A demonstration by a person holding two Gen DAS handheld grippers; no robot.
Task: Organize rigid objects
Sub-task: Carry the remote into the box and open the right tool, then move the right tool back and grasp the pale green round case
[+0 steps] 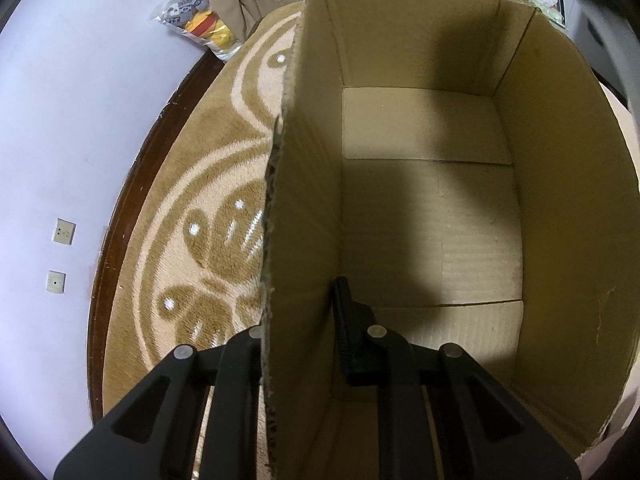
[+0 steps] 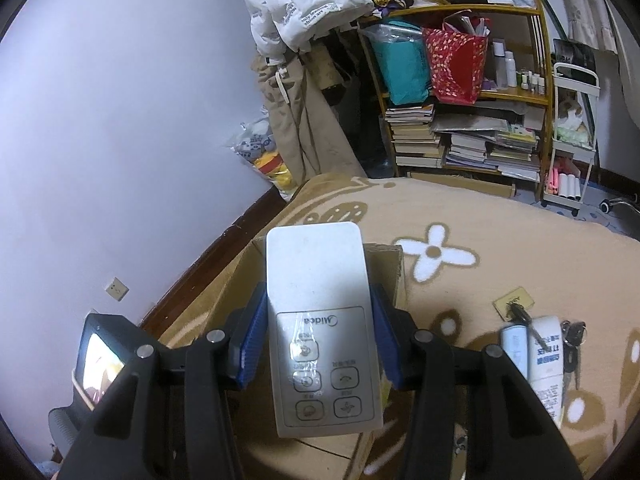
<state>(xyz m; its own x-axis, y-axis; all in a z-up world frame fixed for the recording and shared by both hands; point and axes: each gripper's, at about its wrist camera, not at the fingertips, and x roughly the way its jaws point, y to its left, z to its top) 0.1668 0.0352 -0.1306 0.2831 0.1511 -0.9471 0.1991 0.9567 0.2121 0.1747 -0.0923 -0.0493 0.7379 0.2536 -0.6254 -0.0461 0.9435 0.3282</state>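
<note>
Cardboard, the brown open box (image 1: 432,200) gripped at its wall by the left gripper (image 1: 304,344) lies empty, while the right gripper (image 2: 318,340) clamps a white rectangular plastic remote (image 2: 320,320) above it, tubes and keys (image 2: 572,344) unsorted on the carpet.

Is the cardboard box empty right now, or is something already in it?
Empty. The left wrist view looks down into the cardboard box; only bare floor flaps show, though the near corner is hidden.

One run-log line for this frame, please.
left gripper: clamped on cardboard box wall | right gripper: shut on white remote, above box | box interior: nothing visible | tubes, keys on rug
</note>
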